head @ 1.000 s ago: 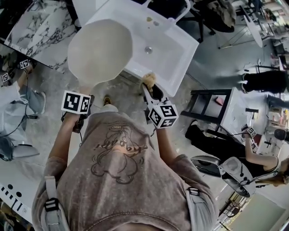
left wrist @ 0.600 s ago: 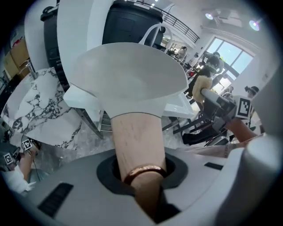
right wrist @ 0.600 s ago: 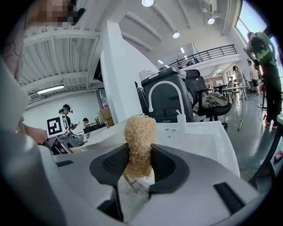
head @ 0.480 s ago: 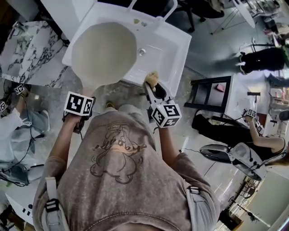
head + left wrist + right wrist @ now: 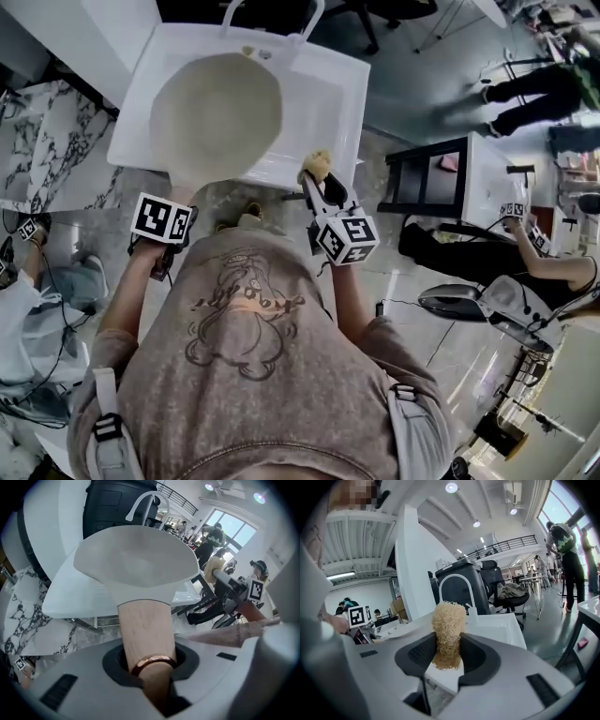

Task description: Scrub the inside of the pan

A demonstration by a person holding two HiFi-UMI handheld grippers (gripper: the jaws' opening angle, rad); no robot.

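Pan (image 5: 216, 117) is gripped by its handle in the left tongs (image 5: 150, 665), with its bowl pointed away over the sink (image 5: 328, 94), more fully than before. A scrubber (image 5: 448, 630) is clamped in the right tongs (image 5: 447, 658) at the sink's front edge.

From overhead, the head camera looked steeply down past the person's chest onto the sink (image 5: 323, 94). Cameras on the left gripper (image 5: 147, 660) and right gripper (image 5: 447, 653) peered closely along their fingers (image 5: 112, 660) toward that same sink.

Bright ceiling-lit scene, fisheye edges dark, warped.
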